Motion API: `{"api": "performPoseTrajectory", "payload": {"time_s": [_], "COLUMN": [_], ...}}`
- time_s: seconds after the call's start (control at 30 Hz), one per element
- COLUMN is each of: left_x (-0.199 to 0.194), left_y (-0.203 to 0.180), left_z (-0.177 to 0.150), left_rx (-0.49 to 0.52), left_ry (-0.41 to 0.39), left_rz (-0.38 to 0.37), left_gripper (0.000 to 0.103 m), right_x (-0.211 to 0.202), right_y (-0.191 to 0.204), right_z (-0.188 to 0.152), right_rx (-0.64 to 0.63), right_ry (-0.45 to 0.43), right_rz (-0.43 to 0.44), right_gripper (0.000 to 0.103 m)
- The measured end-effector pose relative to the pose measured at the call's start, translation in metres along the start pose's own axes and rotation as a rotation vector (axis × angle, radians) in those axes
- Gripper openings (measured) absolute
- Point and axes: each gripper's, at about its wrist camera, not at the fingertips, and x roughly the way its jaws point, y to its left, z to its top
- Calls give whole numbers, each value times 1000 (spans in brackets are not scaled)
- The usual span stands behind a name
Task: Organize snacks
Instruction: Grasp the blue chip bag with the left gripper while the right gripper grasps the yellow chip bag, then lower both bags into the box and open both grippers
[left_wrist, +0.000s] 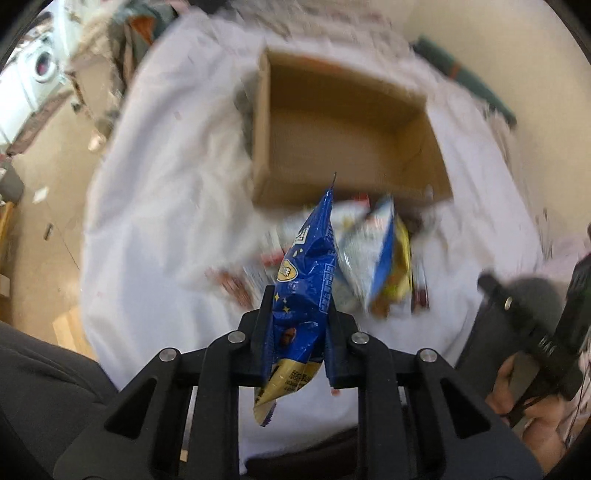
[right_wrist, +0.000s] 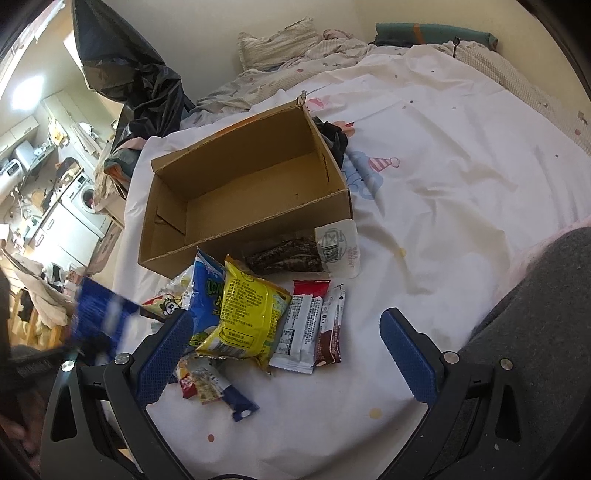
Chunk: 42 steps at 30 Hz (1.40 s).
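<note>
My left gripper is shut on a blue snack bag and holds it up above the bed, in front of an open, empty cardboard box. The bag shows blurred at the left of the right wrist view. My right gripper is open and empty, low over a pile of snacks: a yellow bag, a blue-and-white bag, white and red sachets, a dark chocolate pack. The box lies just behind the pile.
The white bed sheet spreads to the right. Pillows and bedding lie at the far end. A black bag and a washing machine stand left of the bed. My grey-clad leg is at the right.
</note>
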Motion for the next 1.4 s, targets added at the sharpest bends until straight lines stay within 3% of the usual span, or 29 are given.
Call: {"api": "performPoseTrajectory", "payload": {"time_s": [0.07,0.2,0.27,0.43,0.5,0.7,0.73,0.77,0.8,0.93,1.13,1.3,1.4], "left_x": [-9,1,11,26,25,27,27,26,26,28,9,-8,-9], "left_y": [7,18,19,16,15,18,20,20,22,25,23,19,14], "left_z": [8,14,12,2,3,-3,-3,-3,-3,-3,3,28,51], "left_rx": [-16,-32,-27,1,5,-29,-37,-41,-46,-63,-64,-93,-90], "left_ry": [-46,-62,-72,-67,-79,-63,-63,-65,-68,-65,-134,-172,-197], "left_rz": [13,40,63,76,62,31,30,34,42,48,26,-64,-30], "left_gripper": [18,18,18,18,18,18,18,18,18,18,18,18,18], "right_x": [3,18,33,72,81,108,112,115,116,109,64,25,16], "right_y": [-2,-14,-22,-24,-16,7,7,7,6,3,-5,-16,-13], "right_z": [3,8,6,0,2,5,4,3,4,8,23,56,85], "right_rx": [20,104,171,284,267,169,165,168,170,179,205,251,234], "right_ry": [20,95,167,325,339,359,365,363,364,333,234,132,92], "right_rz": [34,97,134,271,257,110,90,80,71,89,154,299,321], "right_gripper": [103,101,78,72,72,72,65,52,46,30,25,25,25]}}
